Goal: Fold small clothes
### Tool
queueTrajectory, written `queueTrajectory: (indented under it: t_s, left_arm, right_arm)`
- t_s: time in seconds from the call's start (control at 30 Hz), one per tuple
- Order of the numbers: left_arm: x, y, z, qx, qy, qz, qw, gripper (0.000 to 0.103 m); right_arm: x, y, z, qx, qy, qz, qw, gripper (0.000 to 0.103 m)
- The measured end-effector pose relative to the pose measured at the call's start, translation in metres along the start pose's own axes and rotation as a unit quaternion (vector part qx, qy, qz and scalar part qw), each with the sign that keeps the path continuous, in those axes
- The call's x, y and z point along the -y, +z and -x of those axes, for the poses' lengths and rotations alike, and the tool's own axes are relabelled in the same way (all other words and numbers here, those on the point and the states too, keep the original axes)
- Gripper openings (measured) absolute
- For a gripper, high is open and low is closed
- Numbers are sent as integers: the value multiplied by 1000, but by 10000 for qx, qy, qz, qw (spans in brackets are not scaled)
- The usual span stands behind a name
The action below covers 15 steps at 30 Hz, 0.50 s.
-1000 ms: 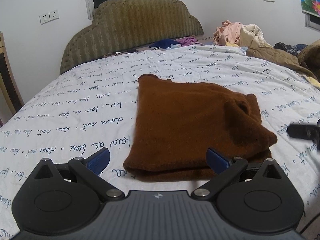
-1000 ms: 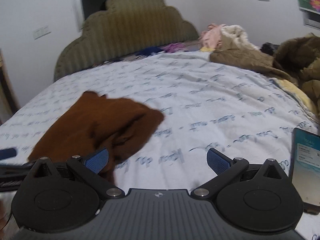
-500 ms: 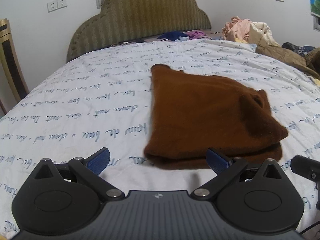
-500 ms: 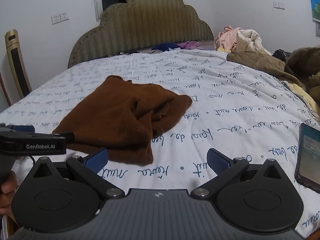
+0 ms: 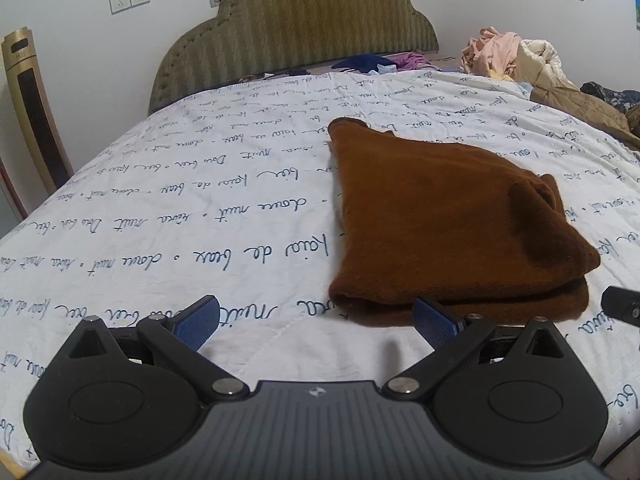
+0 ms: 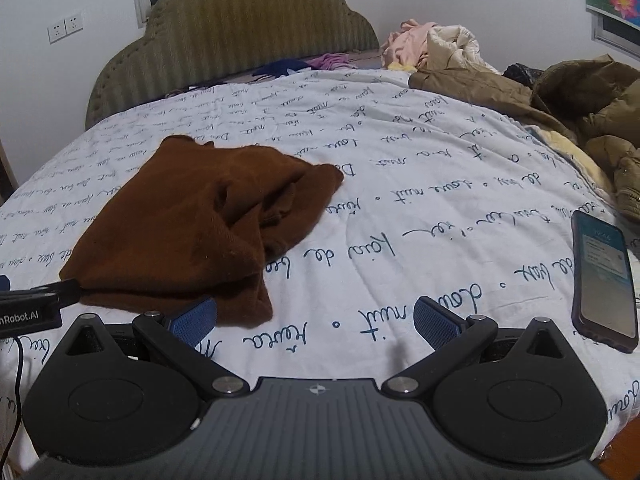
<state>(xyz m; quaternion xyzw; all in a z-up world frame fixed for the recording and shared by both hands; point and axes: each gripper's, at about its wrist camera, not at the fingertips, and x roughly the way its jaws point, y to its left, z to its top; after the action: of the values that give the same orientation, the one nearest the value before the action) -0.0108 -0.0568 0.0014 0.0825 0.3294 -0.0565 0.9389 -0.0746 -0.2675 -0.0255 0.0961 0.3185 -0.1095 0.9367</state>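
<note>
Folded brown garment (image 5: 440, 224) lies flat on the bed (image 5: 200, 220). Left tool (image 5: 316, 318) and right tool (image 6: 316, 318) hover at its near edge, both spread wide, holding nothing. Phone (image 6: 604, 280) lies right.

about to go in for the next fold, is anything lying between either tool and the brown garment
Nothing visible does. The brown garment lies just ahead of the open left tool, with only bare sheet between. The open right tool also faces it across bare sheet. The phone lies off to the right, away from the garment.
</note>
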Motion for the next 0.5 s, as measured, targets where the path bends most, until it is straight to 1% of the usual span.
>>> queueTrajectory:
  t_s: [0.1,0.5]
  left_arm:
    - [-1,0,-1,-4,60,11,10000,103]
    - [-7,-4,-4,-132,73,82,9999,103]
  right_arm:
    - [-1,0,1,36,63,72,9999,103]
    - [-9,1,4,156,135,250,9995,103]
